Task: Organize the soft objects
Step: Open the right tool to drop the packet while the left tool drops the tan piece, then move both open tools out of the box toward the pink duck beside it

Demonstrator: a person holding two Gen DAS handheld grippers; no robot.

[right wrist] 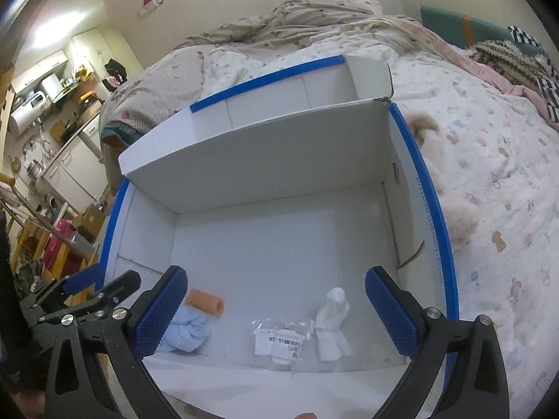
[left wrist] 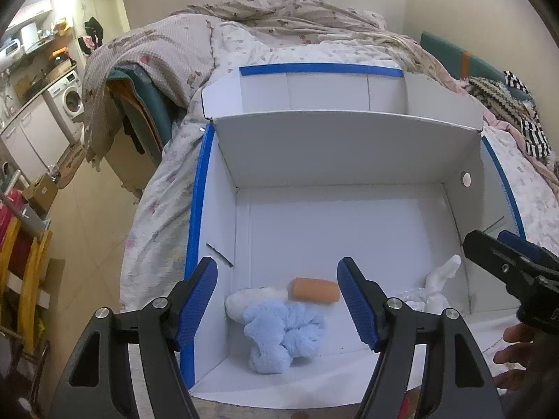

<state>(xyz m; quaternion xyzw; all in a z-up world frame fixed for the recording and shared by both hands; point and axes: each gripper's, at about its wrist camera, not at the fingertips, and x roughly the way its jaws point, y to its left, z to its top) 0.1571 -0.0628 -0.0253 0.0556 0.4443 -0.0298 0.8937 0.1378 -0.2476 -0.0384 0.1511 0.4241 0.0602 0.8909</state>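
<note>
Left wrist view shows the white box (left wrist: 349, 160) on the bed (left wrist: 314, 49) holding a blue fluffy cloth (left wrist: 283, 335) and orange roll (left wrist: 316, 290); both grippers (left wrist: 277, 300) (right wrist: 276, 314) hang spread, empty, so withdraw straight upward without snagging anything.

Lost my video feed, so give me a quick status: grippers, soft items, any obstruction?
Left gripper open, right gripper open, both empty. Blue plush, orange roll, white cloth, clear packet lie in the box. Nothing in the way.
</note>
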